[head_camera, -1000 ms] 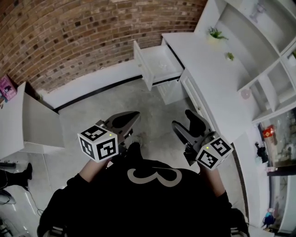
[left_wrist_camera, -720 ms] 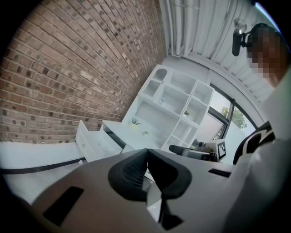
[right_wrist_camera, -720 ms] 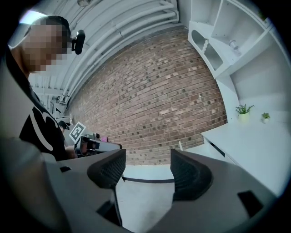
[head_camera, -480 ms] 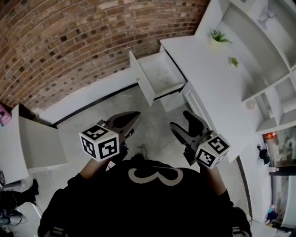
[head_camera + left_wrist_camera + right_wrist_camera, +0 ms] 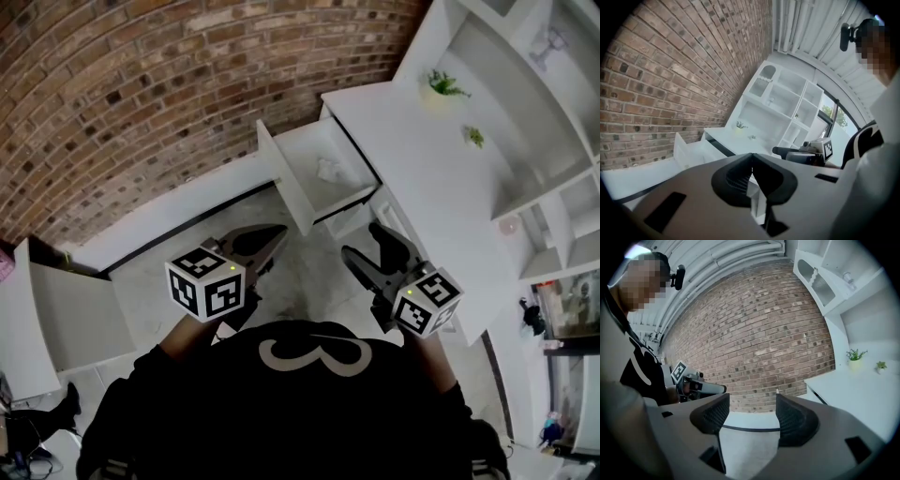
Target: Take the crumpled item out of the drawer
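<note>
A white drawer stands pulled out of the white desk, and a crumpled whitish item lies inside it. Both grippers hang in front of my chest, well short of the drawer. My left gripper is shut with nothing in it; in its own view the jaws meet at the tips and the drawer shows beyond. My right gripper is open and empty, with floor and brick wall showing through the gap.
The brick wall runs behind the drawer. Two small potted plants stand on the desk under a white shelf unit. A white cabinet is at the left. Grey floor lies between me and the drawer.
The drawer and desk have come nearer in the head view, and the crumpled item inside shows more plainly. Both grippers hold the same pose and state.
</note>
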### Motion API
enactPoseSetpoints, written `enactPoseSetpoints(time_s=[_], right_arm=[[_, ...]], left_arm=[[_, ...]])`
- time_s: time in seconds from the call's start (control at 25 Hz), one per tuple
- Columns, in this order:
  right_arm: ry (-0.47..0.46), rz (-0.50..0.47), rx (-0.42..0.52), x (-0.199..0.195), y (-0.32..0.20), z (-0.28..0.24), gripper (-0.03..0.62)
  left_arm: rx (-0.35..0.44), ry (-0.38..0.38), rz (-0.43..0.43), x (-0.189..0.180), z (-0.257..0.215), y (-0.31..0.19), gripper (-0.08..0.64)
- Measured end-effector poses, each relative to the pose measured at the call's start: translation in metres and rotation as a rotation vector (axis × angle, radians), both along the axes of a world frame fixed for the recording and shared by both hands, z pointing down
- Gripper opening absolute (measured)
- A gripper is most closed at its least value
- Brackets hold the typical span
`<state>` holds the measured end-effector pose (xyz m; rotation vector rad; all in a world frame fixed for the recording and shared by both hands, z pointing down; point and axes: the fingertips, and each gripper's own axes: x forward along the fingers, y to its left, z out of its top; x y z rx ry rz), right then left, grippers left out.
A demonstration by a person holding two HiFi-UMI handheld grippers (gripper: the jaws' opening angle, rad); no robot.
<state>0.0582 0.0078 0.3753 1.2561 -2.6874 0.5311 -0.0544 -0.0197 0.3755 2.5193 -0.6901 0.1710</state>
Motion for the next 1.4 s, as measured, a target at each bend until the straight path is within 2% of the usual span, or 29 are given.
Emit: enactPoseSetpoints(time_s=[0.16,0.52,0.8,1.16,1.4], right_arm=[[0.037,0.0,-0.014,0.003,-0.016,0.017,0.296],[0.086,-0.018,-0.073,0.009,-0.059,0.049,0.296],[0.134,-0.038,-0.106,0.022,-0.121,0.075,0.296],[0.21,-0.073,-0.204,0.028,-0.21,0.13,0.296],[0.272,-0.11,-0.324,0.028,-0.258,0.185,0.296]], left_arm=[[0.009,-0.034,-0.012,-0.004,0.009,-0.02,0.003],[-0.034,-0.044,-0.006,0.008,0.024,-0.041,0.003],[-0.057,-0.063,-0.074,0.003,0.033,-0.095,0.003],[-0.112,-0.065,-0.138,0.002,0.043,-0.164,0.003],[-0.132,-0.067,-0.194,-0.004,0.047,-0.206,0.003]])
